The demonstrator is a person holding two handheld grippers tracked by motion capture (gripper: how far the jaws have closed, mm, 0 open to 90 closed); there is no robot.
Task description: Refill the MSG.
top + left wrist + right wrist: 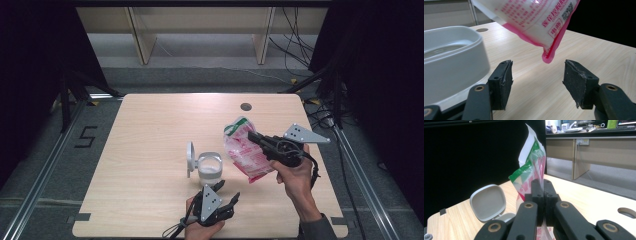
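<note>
the right tool (254, 136) was clamped tight on a pink and white bag (243, 150), holding it tilted up off the desk (150, 130), just right of a white container (210, 169) with its lid (190, 159) flipped up. the left tool (227, 192) sat near the front edge, jaws wide apart with nothing between them, the bag's bottom corner (548, 58) hanging just above.

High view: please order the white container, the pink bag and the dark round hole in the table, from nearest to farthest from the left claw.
1. White container, lid open, just beyond the left claw.
2. Pink bag, held up to the right by the right claw.
3. Dark round hole, near the table's far edge.
</note>
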